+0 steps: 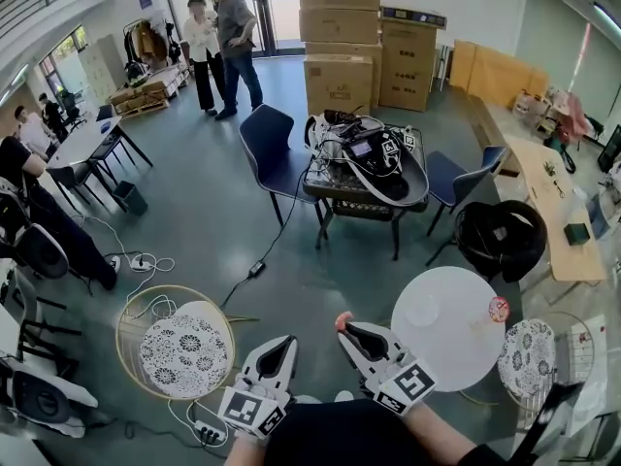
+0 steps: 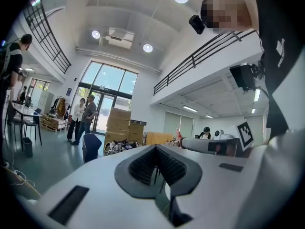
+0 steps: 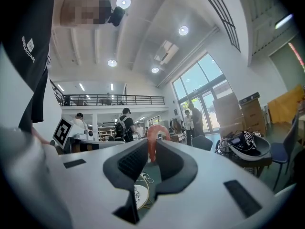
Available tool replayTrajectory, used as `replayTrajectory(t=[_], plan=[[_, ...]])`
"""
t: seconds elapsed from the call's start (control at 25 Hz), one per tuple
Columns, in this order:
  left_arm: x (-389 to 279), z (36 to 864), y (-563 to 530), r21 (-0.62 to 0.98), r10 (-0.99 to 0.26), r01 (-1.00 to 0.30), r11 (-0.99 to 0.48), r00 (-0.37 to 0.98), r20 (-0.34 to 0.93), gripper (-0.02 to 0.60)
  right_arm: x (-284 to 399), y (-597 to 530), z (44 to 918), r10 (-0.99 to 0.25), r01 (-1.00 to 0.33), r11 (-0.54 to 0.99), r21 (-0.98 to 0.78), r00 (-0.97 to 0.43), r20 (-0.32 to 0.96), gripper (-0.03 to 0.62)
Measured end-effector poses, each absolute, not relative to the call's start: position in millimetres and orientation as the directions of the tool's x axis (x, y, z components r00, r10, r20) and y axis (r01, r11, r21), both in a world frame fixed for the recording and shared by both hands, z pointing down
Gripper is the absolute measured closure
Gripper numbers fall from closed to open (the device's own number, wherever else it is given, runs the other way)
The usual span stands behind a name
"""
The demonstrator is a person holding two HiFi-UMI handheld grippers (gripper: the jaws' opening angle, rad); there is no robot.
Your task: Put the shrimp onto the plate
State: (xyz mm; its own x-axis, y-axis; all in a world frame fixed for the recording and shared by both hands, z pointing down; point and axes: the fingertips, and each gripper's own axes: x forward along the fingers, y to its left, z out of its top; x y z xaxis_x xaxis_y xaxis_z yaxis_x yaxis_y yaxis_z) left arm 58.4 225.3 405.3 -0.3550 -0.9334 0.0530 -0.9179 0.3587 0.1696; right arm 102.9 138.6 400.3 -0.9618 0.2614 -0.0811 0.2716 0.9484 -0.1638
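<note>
A: Largest first. We log the round white table (image 1: pixel 456 352) at front right. On it we see a pale round shape that we take for the plate (image 1: pixel 423 309). Its rim is faint, so we are not sure of this.

B: Agreed. The right gripper (image 1: pixel 345 329) is closed on the shrimp (image 1: pixel 343 318), and its own view confirms this. There, the pads of the right gripper (image 3: pixel 153 148) pinch the shrimp (image 3: pixel 151 143) near the tips. The left gripper (image 1: pixel 289 342) has its tips together with nothing between them, and its own view of the left gripper (image 2: pixel 155 148) shows the same.

A: We need the key relation for the coming move.

B: The shrimp hangs over the floor, just off the table's left edge. The plate lies to the right of the tongs, and we cannot tell how much lower it is. The right gripper is clearly the nearer one. The left gripper sits further left, away from the table.

A: And the shrimp's orientation?

B: It is curved. In the right gripper view its long axis runs roughly upright between the pads. One end arches up past the tips and hooks over, and the other end hangs down between the pads. In the head view it sticks out forward from the tips, away from us.

A: We judge that the move calls for a sideways carry to the right, then a lowering over the plate before the grip is released.
</note>
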Motion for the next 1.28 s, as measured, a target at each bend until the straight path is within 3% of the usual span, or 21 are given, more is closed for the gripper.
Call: replayTrajectory(t=[0.56,1.28], plan=[[60.4,416.9,196.3,0.160,-0.930,-0.916,0.367,-0.363,0.059,0.575,108.0,108.2,412.1,0.247,0.259,0.950,-0.175,-0.965,-0.088,0.536],[-4.5,425.8,168.3,0.177,-0.947,-0.930,0.322,-0.314,0.074,0.575,46.2,78.8,418.5,0.195,0.203,0.963,-0.176,-0.979,-0.064,0.536]])
